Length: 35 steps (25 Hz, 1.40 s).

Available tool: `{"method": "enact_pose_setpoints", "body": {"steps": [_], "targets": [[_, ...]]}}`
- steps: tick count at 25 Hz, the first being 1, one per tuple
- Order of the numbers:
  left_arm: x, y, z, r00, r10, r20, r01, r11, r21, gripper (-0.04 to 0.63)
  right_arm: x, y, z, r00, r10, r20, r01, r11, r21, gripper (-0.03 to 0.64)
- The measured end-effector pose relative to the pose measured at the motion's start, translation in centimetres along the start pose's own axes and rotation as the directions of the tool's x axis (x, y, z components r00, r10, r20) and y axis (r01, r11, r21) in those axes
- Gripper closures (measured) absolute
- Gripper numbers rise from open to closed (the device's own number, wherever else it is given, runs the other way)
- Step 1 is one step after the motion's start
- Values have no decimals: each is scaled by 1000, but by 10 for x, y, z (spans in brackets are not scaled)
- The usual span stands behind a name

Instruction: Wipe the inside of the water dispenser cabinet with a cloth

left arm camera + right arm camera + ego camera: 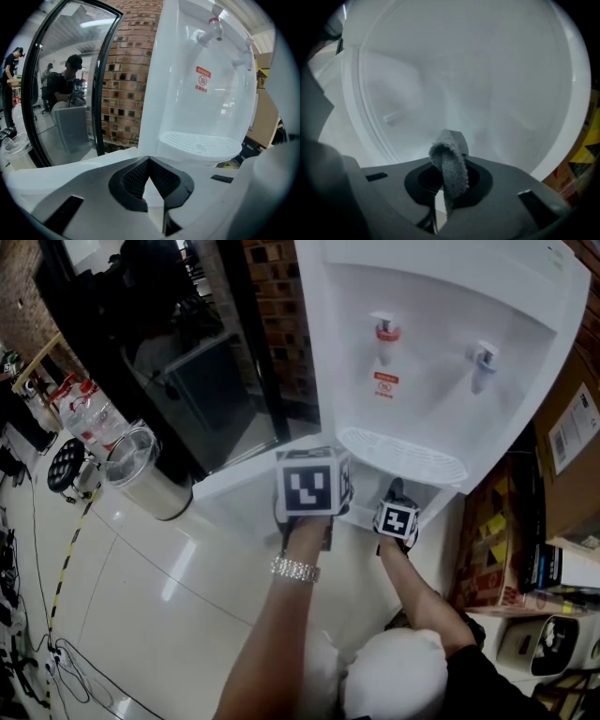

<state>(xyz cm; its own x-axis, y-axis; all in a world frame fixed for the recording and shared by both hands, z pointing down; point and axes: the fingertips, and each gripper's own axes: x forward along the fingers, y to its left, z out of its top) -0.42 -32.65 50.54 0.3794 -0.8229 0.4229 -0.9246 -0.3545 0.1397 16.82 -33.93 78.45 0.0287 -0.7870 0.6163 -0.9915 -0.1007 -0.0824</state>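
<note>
The white water dispenser (441,334) stands ahead, with a red tap (385,331), a blue tap (483,360) and a ribbed drip tray (403,454). Its lower cabinet door (230,482) is swung open to the left. My right gripper (443,187) is shut on a folded grey cloth (450,164) and reaches into the cabinet, whose white inner wall (478,84) fills the right gripper view. My left gripper (149,161) is shut with nothing seen between its tips. It hovers outside, below the drip tray (199,143). Both marker cubes (314,486) hide the jaws in the head view.
A black-framed glass door (187,381) and a brick wall (281,324) stand to the left of the dispenser. On the glossy floor stand a steel bin (141,470) and water bottles (89,409). Cardboard boxes (572,446) crowd the right side. People are visible through the glass (61,89).
</note>
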Motion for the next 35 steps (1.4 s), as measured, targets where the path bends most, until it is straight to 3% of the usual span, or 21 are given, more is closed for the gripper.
{"method": "enact_pose_setpoints", "body": {"steps": [2,4,6,8,10,14,17,19,21,23,26,28,31,35], "targets": [[0,-1,0,1000,-3,0,3,1000,-1,594,4,24,-3,992,128,-2,-128,991,34,595],[0,-1,-1,1000,0,-1,0,1000,1,594,5,58,-2,956,292,18,-292,955,49,595],[-1,0,-1,1000,2,-3,-2,1000,1,594,5,80,-1,926,377,22,-378,925,35,595],[-2,2,-1,1000,5,-2,-5,1000,0,594,9,80,-6,929,370,-4,-369,929,28,595],[-3,3,0,1000,8,0,-8,1000,-5,594,15,62,-13,950,310,-37,-309,950,38,595],[-5,4,3,1000,3,15,-3,1000,-18,594,16,7,-11,995,92,-47,-90,996,27,595],[-4,-1,5,1000,-12,24,12,1000,-23,594,8,-19,-10,999,-41,-36,41,999,3,595],[-3,-4,5,1000,-18,20,19,1000,-17,594,4,-21,-8,998,-61,-24,61,998,-3,595],[-3,-4,4,1000,-16,15,16,1000,-12,594,1,-14,-2,999,-36,-3,36,999,0,595],[-4,-3,3,1000,-14,15,15,1000,-13,594,3,4,-3,998,64,-1,-64,997,36,595],[-5,-2,5,1000,-16,20,17,1000,-15,594,9,52,-12,951,310,-15,-307,947,90,595],[-6,-2,4,1000,-16,19,17,1000,-15,594,11,74,-11,920,391,-24,-388,919,70,595],[-8,-1,5,1000,-16,20,17,1000,-13,594,19,78,-15,920,387,-66,-384,922,51,595],[-10,1,6,1000,-12,25,12,1000,-11,594,20,47,-15,957,278,-81,-273,960,59,595]]}}
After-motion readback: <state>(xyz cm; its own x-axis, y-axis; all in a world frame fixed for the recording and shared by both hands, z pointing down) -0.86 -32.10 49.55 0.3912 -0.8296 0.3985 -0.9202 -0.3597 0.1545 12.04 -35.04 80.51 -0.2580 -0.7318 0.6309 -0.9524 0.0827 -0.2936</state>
